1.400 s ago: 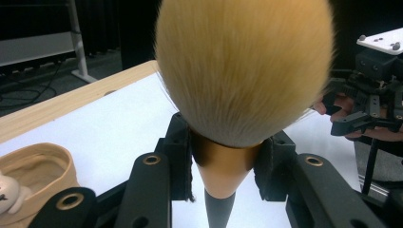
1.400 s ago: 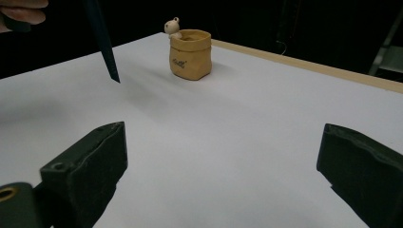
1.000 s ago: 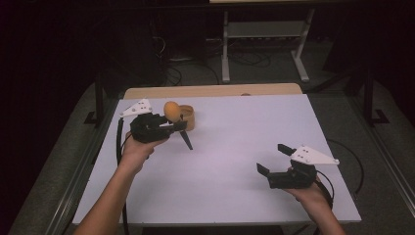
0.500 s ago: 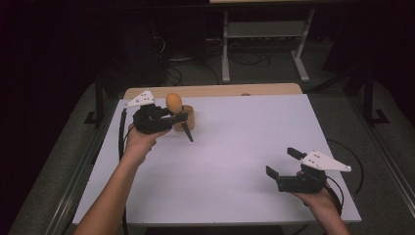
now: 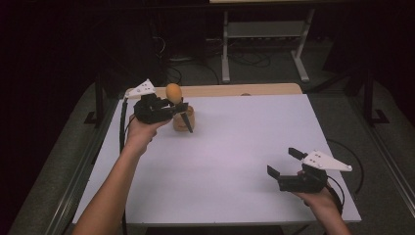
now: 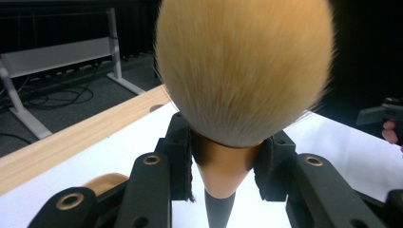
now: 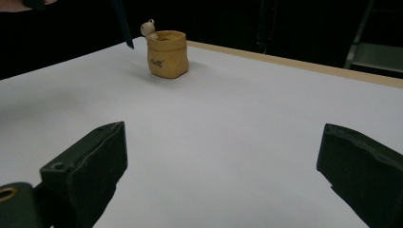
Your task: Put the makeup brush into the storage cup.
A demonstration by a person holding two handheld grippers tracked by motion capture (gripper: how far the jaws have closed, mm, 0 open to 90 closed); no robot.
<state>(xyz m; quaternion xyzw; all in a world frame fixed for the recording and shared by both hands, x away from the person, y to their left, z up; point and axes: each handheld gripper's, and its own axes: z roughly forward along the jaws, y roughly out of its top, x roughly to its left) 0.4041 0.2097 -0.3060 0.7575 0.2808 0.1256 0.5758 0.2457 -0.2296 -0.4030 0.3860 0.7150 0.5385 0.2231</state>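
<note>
Lowering the brush (image 5: 174, 95) handle-first calls for keeping it upright and centring its dark tip over the tan pot (image 5: 184, 120) before descending. The left hand-held gripper (image 5: 182, 108) clamps the brush's collar, bristles up, just above the pot on the surface (image 5: 235, 147); the right hand-held gripper (image 5: 284, 163) gapes empty, well apart.

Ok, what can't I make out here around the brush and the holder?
- Holder: high view, left gripper and brush handle cover much of it.
- Holder's inside: right gripper view, rim hides it.
- Holder's lettering: too small to read.
- Brush: left gripper view, handle tip cut off by the bottom edge.
</note>
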